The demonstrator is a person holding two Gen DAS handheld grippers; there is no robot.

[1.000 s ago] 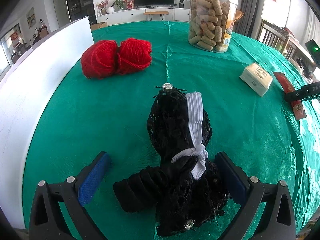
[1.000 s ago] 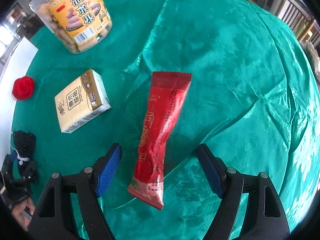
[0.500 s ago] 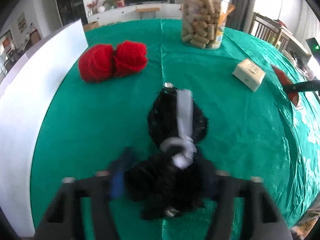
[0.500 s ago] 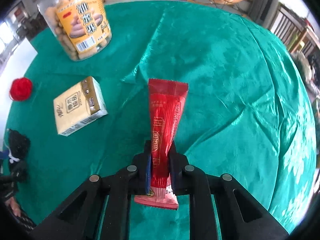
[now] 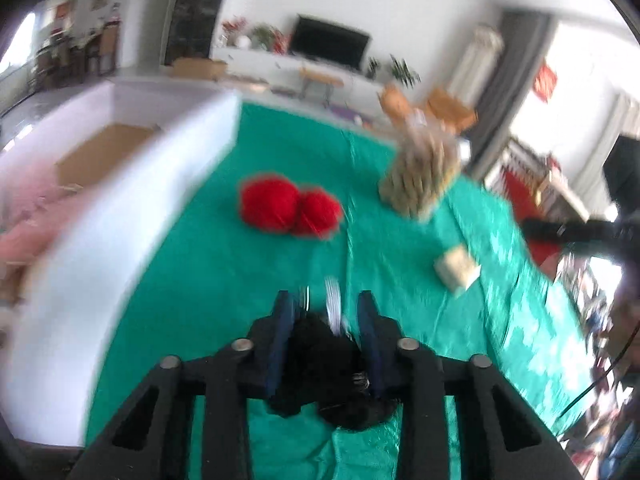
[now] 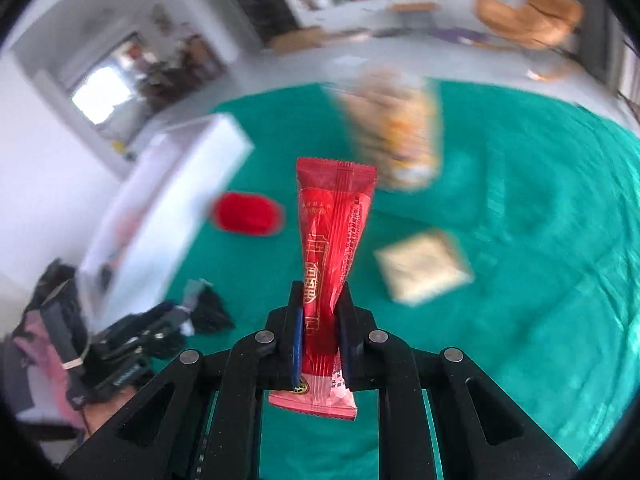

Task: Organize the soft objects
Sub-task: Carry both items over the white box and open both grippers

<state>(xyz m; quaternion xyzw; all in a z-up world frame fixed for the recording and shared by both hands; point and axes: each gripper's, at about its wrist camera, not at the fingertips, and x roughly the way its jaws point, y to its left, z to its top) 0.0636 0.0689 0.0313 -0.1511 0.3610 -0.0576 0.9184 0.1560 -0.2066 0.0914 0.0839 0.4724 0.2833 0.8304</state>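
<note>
Left tongs [image 5: 326,312] squeezing tight on the black lacy bundle [image 5: 320,360], holding it up off the green worktop [image 5: 240,280]. Right tongs [image 6: 320,308] pinching the red packet [image 6: 332,240] near its bottom end, lifting it above the middle of the worktop. Red yarn [image 5: 288,210] lying near the worktop's far edge, close to the white box [image 5: 120,220] along the left edge. Probably carrying both soft things toward that box. Keeping both squeezes firm, moving slowly, clearing the box wall before letting go.

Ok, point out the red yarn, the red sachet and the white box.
red yarn [image 5: 290,210], left wrist view, middle of the two balls
red sachet [image 6: 332,232], right wrist view, upper body
white box [image 5: 132,204], left wrist view, side wall
</note>
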